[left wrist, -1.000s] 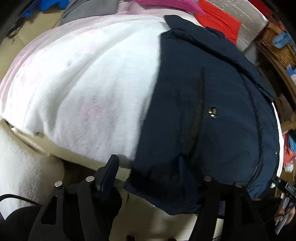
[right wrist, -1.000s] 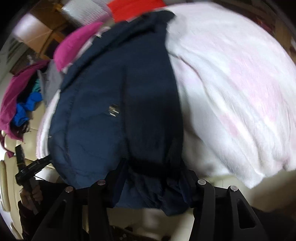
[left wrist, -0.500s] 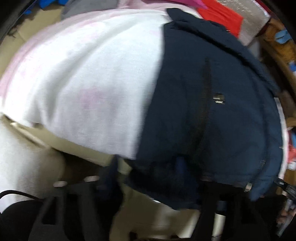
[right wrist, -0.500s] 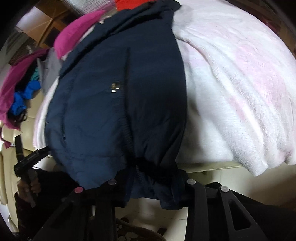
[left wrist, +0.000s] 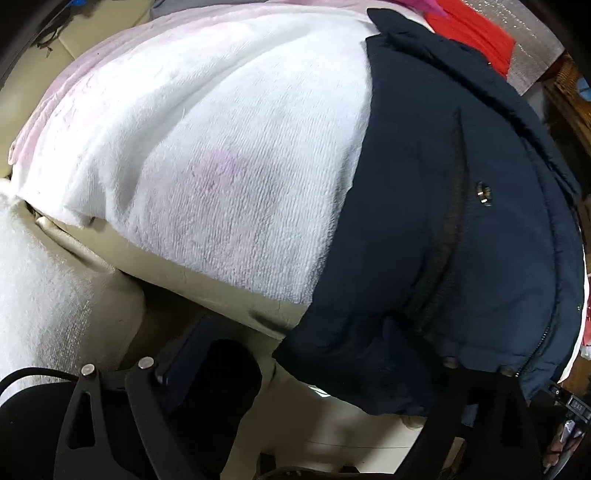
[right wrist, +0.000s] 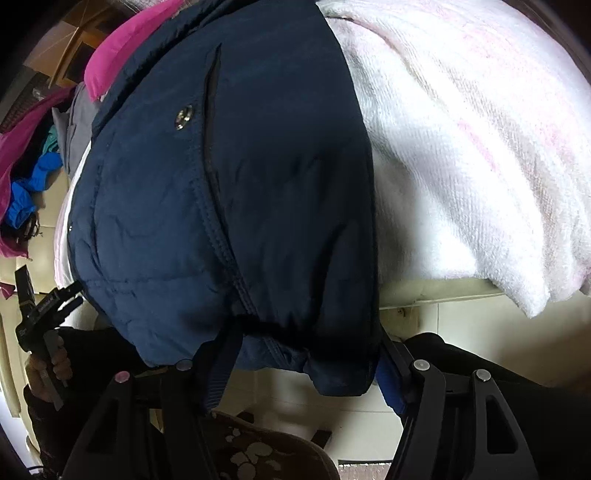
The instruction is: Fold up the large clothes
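A navy puffer jacket (left wrist: 454,229) lies folded lengthwise on a white and pink fleece blanket (left wrist: 229,147), its hem hanging over the near edge. My left gripper (left wrist: 317,365) is open, its jaws wide apart below the hem; the right finger is hidden behind the jacket. In the right wrist view the jacket (right wrist: 229,192) fills the centre. My right gripper (right wrist: 306,365) is open with the hanging hem between its jaws. The left gripper shows there at the far left (right wrist: 48,306).
The blanket (right wrist: 472,155) covers a cream cushion (left wrist: 221,273). Pink (right wrist: 122,55), blue (right wrist: 29,192) and red (left wrist: 476,33) clothes are piled at the back. A wicker basket (left wrist: 569,77) stands far right. A patterned slipper (right wrist: 258,446) lies below.
Both grippers have drawn back and lower along the hem. The jacket now hangs further over the near edge and looks larger in both views.
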{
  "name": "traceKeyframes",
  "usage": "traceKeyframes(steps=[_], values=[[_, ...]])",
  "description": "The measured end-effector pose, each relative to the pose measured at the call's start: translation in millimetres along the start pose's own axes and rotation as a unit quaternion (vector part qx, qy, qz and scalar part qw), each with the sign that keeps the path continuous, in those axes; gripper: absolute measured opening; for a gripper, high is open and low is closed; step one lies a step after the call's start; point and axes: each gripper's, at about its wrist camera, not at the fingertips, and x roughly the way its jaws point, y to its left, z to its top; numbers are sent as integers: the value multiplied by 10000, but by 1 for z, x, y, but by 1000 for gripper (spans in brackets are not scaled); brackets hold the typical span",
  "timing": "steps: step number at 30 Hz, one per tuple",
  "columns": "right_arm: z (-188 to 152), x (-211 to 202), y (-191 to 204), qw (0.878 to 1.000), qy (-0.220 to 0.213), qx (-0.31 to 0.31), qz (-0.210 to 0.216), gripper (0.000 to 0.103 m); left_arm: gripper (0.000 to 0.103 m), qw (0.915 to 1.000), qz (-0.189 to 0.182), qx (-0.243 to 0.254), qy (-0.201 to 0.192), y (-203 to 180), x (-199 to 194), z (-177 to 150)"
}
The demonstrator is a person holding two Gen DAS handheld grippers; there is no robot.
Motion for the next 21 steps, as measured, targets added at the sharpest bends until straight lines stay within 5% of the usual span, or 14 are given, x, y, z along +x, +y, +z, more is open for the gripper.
traceKeyframes(steps=[5,9,11,14,18,21], values=[[-5,3,23,9996,-130,-230,-31,28,93,9998,-147,-123,61,-4,2,-3],[-19,-12,26,9995,-270,-164,30,20,48,9978,-636,197,-31,-17,-6,-11],[-27,-26,21,9991,-355,-204,82,20,46,9978,-565,334,-88,-28,-8,-11],[-35,-37,20,9987,-411,-192,225,20,48,9978,-608,272,-52,-32,-7,-10],[-36,-35,18,9990,-359,-42,266,20,81,9998,-219,14,3,-25,0,-8],[-23,-31,7,9989,-346,-3,306,20,86,9998,-198,-62,59,-28,2,-10]])
